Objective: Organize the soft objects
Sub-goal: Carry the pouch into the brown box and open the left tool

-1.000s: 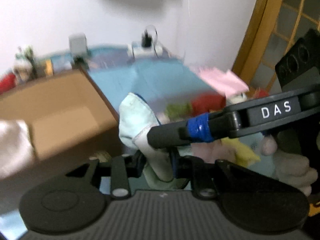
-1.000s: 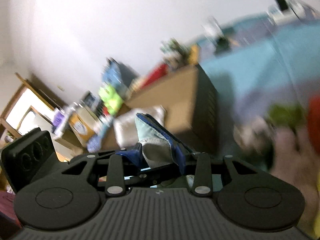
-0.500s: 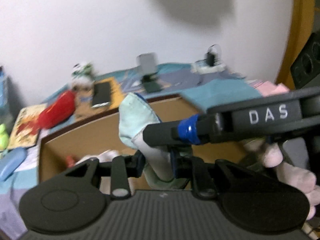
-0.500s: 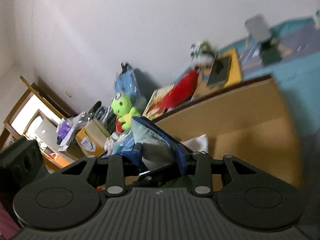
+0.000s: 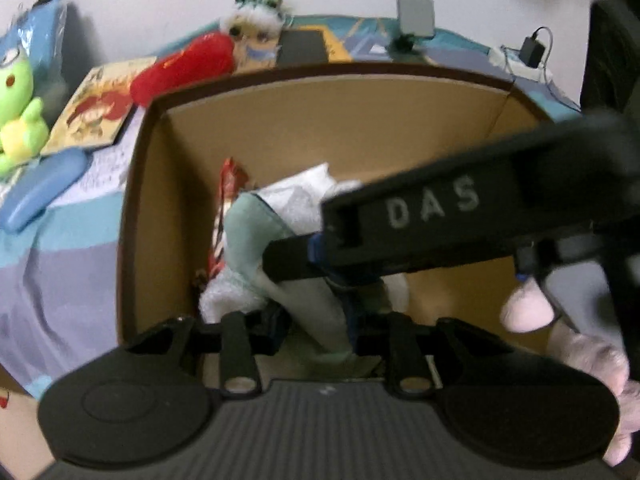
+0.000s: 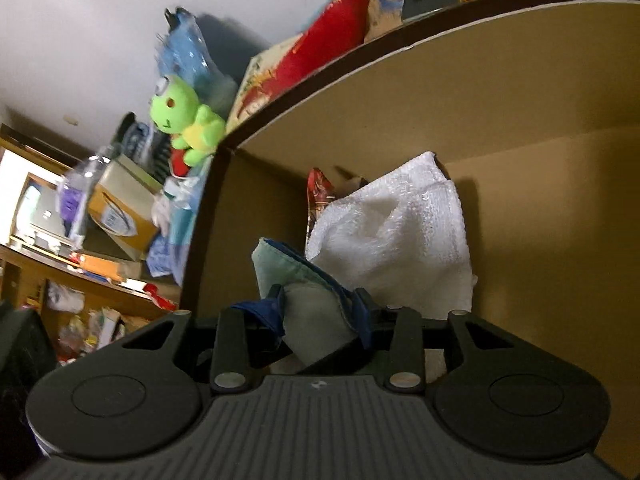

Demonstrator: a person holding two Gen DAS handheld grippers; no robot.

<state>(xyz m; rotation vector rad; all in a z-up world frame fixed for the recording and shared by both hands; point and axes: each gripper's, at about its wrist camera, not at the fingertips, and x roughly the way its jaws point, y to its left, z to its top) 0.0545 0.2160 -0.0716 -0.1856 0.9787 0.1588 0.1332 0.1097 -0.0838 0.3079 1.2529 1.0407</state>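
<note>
Left wrist view: both the left gripper (image 5: 316,320) and right gripper (image 6: 320,316) clench one pale green sock (image 5: 256,236) above the cardboard box (image 5: 340,128), near its left wall; uneven release could snag it.

Both grippers swung from blue bedspread toward cardboard box (image 5: 352,120); pale green cloth (image 5: 256,232) moved from outside box to above its open interior, over white bubble wrap (image 6: 400,240). Box filled both views.
</note>
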